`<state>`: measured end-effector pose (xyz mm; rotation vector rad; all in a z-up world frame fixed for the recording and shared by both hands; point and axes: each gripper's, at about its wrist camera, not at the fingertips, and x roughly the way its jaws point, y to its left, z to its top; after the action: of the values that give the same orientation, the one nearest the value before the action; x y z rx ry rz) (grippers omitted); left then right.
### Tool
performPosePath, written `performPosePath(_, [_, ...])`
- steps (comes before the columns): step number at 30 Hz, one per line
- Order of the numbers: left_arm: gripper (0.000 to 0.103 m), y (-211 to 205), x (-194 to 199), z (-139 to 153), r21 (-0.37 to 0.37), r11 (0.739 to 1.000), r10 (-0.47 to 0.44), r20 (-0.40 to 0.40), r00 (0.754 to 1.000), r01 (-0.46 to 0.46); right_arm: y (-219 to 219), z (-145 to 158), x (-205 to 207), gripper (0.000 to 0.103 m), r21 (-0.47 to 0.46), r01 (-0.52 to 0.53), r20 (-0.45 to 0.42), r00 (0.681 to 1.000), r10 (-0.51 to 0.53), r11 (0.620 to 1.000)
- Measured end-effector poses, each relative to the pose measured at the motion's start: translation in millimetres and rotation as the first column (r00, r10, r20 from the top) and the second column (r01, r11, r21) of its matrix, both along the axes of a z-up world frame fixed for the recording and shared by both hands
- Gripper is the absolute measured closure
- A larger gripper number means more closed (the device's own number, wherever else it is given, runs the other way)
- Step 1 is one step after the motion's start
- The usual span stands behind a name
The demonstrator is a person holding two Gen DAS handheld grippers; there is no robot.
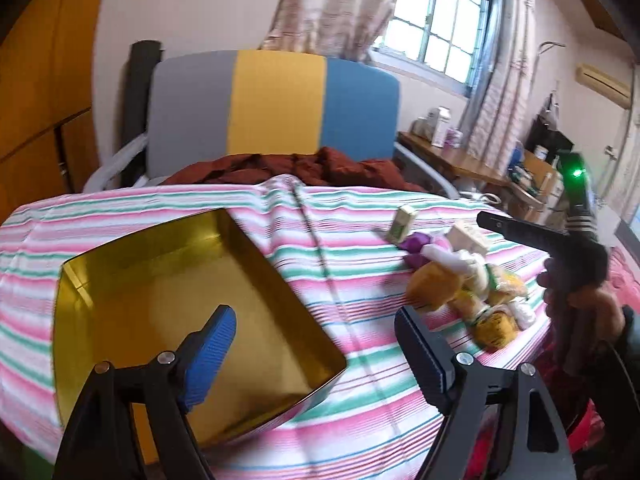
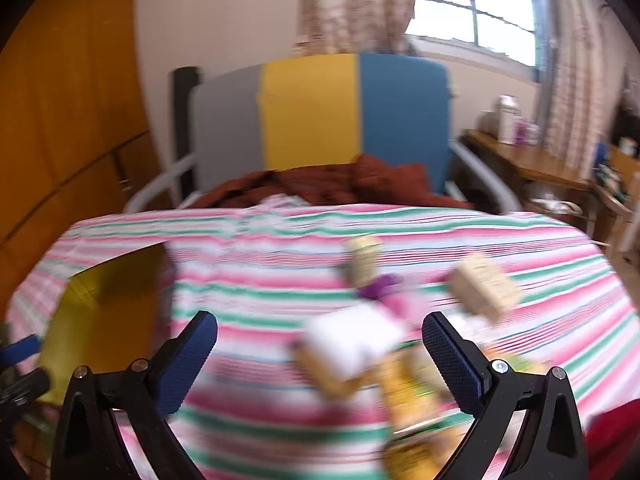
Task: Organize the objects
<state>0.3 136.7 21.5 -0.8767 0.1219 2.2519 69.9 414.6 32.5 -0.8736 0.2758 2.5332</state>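
Left gripper (image 1: 316, 344): jaws wide, holding nothing, bottom centre over the tin's near corner.
Right gripper (image 2: 320, 344): jaws wide, holding nothing, above the blurred snacks.
Bedspread (image 1: 240, 208): striped, fills mid-frame.
Tin (image 1: 120, 256): gold, lower left.
Snacks (image 1: 472, 292): piled, right of centre.

You're facing a bed with a striped sheet (image 1: 168, 216) and a grey-yellow-blue headboard (image 1: 276, 104) — maroon blanket (image 1: 304, 168) bunched below it. Wooden wardrobe (image 1: 44, 92) left, cluttered desk (image 1: 460, 160) right, daylight through the curtained window (image 1: 444, 20).
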Motion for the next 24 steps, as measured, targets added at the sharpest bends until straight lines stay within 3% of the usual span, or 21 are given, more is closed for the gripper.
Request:
performPosePath(4, [0.020,26,-7,2,-0.016,0.998,-0.053,0.023,0.998,0.053,57,-6,13,0.000,-0.020,0.133,0.005,0.991,-0.133,0.991])
performPosePath(8, [0.020,60,-11,0,-0.063,0.989,-0.132,0.042,0.990,0.135,107,-21,37,0.000,-0.141,0.277,-0.039,0.958,-0.285,0.950])
performPosePath(10, [0.020,81,-14,-4,-0.091,0.980,-0.173,0.067,0.983,0.179,122,-29,42,0.000,-0.213,0.319,-0.014,0.944,-0.329,0.924])
performPosePath(12, [0.020,98,-14,-5,-0.103,0.971,-0.208,0.075,0.975,0.215,132,-31,50,0.000,-0.282,0.319,-0.035,0.939,-0.342,0.905])
performPosePath(16, [0.020,141,-16,-6,-0.144,0.949,-0.274,0.073,0.959,0.282,132,-26,56,0.000,-0.283,0.323,-0.058,0.934,-0.352,0.903])
performPosePath(24, [0.020,225,-29,-19,-0.235,0.878,-0.394,0.139,0.908,0.417,136,-26,61,0.000,-0.328,0.321,-0.096,0.924,-0.370,0.888])
